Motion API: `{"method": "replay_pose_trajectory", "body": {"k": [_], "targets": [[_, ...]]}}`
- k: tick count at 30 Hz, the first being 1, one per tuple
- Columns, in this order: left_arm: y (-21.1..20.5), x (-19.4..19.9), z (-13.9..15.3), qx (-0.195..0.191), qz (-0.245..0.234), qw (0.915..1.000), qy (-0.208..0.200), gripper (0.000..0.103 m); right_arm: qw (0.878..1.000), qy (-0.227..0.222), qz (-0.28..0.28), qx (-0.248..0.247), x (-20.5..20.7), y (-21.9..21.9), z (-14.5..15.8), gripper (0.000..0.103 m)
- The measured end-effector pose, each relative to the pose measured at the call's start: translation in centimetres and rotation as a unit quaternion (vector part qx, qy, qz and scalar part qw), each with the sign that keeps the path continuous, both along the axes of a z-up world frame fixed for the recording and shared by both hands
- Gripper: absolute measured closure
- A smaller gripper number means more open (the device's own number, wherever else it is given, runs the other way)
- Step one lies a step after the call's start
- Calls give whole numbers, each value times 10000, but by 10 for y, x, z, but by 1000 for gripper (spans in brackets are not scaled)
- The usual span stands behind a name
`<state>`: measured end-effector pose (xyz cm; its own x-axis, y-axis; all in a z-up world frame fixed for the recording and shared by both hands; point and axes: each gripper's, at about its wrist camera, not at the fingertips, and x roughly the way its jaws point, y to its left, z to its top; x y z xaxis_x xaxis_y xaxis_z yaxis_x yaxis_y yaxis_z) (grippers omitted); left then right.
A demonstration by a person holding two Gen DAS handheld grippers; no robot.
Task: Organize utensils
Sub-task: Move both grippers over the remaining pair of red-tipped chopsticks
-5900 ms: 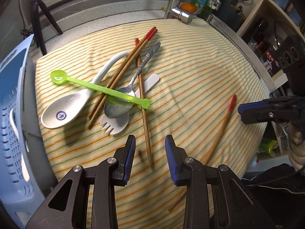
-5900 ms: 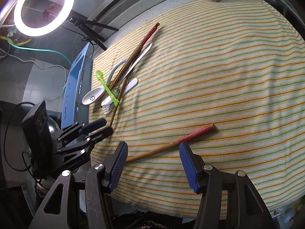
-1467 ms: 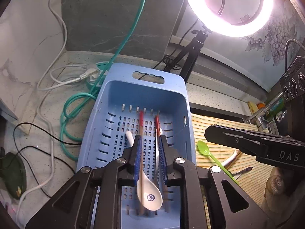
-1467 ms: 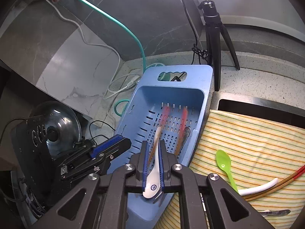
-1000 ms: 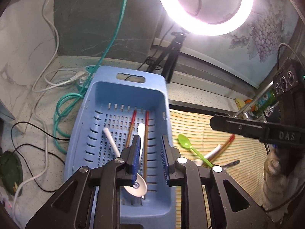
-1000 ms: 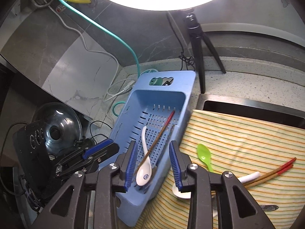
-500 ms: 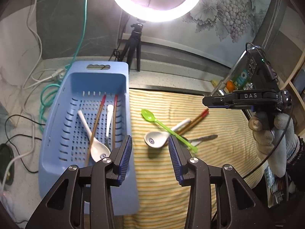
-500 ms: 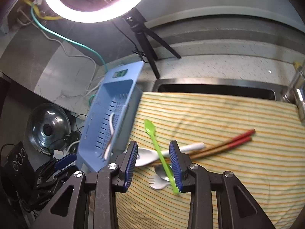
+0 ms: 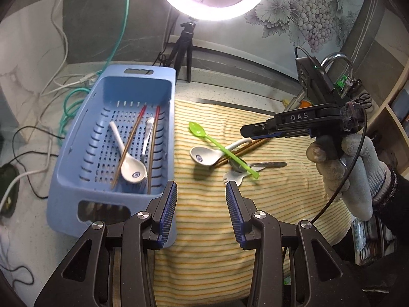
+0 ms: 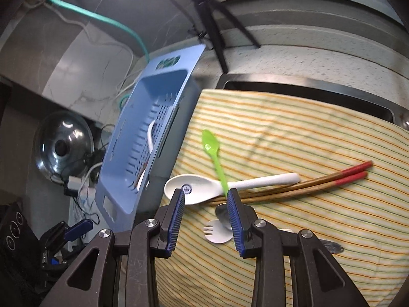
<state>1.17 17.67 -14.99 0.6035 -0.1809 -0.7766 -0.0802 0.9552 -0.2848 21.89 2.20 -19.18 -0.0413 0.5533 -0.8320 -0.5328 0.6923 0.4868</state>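
**Now back to the pile: both grippers empty, more utensils to fetch**

Nearest the lens in the left wrist view, the left gripper [image 9: 201, 194] stands partly open with nothing between its blue ribbed pads; it hangs over the near edge of the yellow striped cloth [image 9: 209, 230], just beside the corner of the light-blue perforated plastic basket [image 9: 76, 168]. The right gripper [image 10: 205, 202] is likewise partly open and empty, angled down at the heap.

Just past the right gripper's fingertips lie a small white plastic spork [image 10: 217, 232] and a metal spoon [image 10: 222, 213], partly hidden by the right-hand finger. Next comes the white ceramic soup spoon [image 10: 194, 186], with a lime-green plastic spoon [image 10: 213, 153] crossing its handle, and a pair of red-tipped wooden chopsticks [image 10: 306, 181] running away to the right beneath it.

Farther left, the basket already holds another white ceramic spoon [image 9: 133, 171], two red-tipped chopsticks [image 9: 153, 140] and a pale utensil I cannot identify.

Judging by this, the step in hand is the reach for the next pickup. The green spoon lies on top, so lifting it first should free the rest; a narrow pinch across its thin handle looks right.
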Motion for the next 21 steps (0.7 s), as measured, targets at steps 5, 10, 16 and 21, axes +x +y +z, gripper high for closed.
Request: {"method": "replay_pose_trajectory", "body": {"k": [5, 10, 16, 21], "targets": [[6, -10, -8, -48, 165, 9998, 125, 65, 9996, 16, 125, -254, -5, 8, -17, 71], [8, -15, -8, -76, 226, 9996, 124, 65, 9988, 64, 102, -484, 2, 7, -33, 73], [7, -14, -8, -107, 213, 9996, 149, 65, 9962, -322, 48, -809, 11, 3, -41, 83], [2, -12, -8, -90, 131, 9997, 173, 65, 9963, -249, 40, -819, 18, 6, -52, 83]]}}
